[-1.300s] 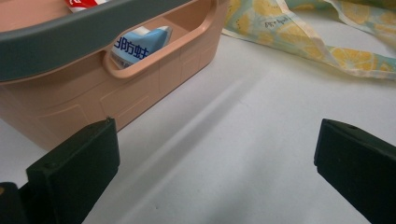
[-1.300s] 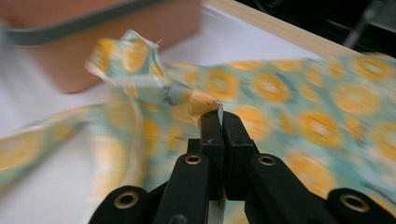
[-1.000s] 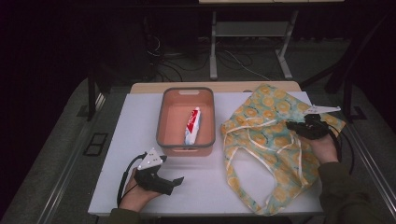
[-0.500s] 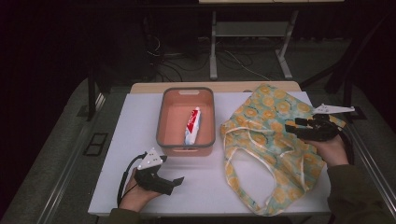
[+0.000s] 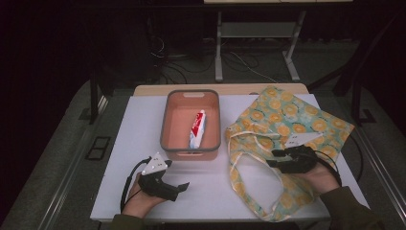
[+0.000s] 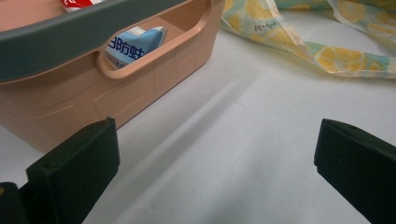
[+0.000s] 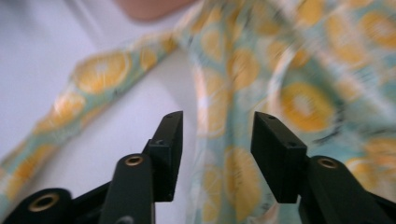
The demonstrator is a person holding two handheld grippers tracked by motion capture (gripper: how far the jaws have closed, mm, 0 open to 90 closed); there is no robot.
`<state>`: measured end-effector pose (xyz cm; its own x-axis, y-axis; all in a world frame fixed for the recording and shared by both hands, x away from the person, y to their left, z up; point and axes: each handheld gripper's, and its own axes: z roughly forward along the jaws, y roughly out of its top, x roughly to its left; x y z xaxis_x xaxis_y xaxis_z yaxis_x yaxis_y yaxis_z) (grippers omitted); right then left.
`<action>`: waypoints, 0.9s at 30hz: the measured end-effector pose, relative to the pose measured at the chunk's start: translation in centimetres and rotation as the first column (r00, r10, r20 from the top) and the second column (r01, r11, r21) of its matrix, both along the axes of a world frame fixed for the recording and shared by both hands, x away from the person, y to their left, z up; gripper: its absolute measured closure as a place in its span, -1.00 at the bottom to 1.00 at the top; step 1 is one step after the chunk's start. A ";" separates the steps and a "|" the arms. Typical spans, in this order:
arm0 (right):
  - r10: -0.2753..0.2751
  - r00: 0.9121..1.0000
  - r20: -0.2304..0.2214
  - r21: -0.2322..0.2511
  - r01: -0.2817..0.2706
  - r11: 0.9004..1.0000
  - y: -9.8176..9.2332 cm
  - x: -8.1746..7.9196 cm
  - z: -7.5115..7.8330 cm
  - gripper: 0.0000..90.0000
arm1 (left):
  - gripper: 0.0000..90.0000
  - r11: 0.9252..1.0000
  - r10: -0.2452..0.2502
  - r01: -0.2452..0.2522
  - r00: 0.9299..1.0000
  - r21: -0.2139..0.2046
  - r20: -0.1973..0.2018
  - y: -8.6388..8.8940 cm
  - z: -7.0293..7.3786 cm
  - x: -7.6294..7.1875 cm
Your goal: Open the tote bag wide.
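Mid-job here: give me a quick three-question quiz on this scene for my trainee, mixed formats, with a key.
1. True or false: the tube lies inside the bin.
2. Multiple choice: the right gripper is over which thing? A) the bin B) the bag C) bare table
3. Fill in: the left gripper has its jaws ____, with nothing between them.

Key
1. True. It rests on the bin's floor, lengthwise.
2. B. The gripper hovers over the bag's edge, jaws apart with the fabric below them.
3. Open. In the left gripper view they stand wide over the table, beside the bin.
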<state>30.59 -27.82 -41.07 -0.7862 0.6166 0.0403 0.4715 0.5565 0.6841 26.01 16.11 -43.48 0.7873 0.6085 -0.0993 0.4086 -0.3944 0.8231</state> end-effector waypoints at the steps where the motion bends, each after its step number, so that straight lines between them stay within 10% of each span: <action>1: 0.003 1.000 -0.005 -0.025 -0.003 1.000 0.2 0.0 -0.4 0.25 | -1.00 1.000 -0.001 0.001 1.000 0.000 0.000 0.0 0.0 0.0; 8: 0.025 1.000 -0.018 -0.100 -0.026 0.995 0.7 0.5 -2.1 0.79 | -1.00 1.000 -0.004 0.004 1.000 0.003 -0.003 -0.1 0.0 0.0; 13: 0.074 0.996 -0.049 -0.048 -0.076 0.996 1.3 0.0 -1.8 0.97 | -1.00 1.000 -0.004 0.004 1.000 0.004 -0.004 -0.1 0.0 0.0; 21: 0.211 0.974 -0.087 -0.004 -0.212 0.977 4.6 -2.4 -1.9 0.64 | -1.00 1.000 -0.006 0.006 1.000 0.002 -0.007 -0.1 0.0 0.0; 27: 0.159 0.987 0.004 0.135 -0.158 0.978 2.6 -2.0 0.7 0.33 | -1.00 1.000 -0.006 0.006 1.000 0.005 -0.007 -0.1 -0.1 0.0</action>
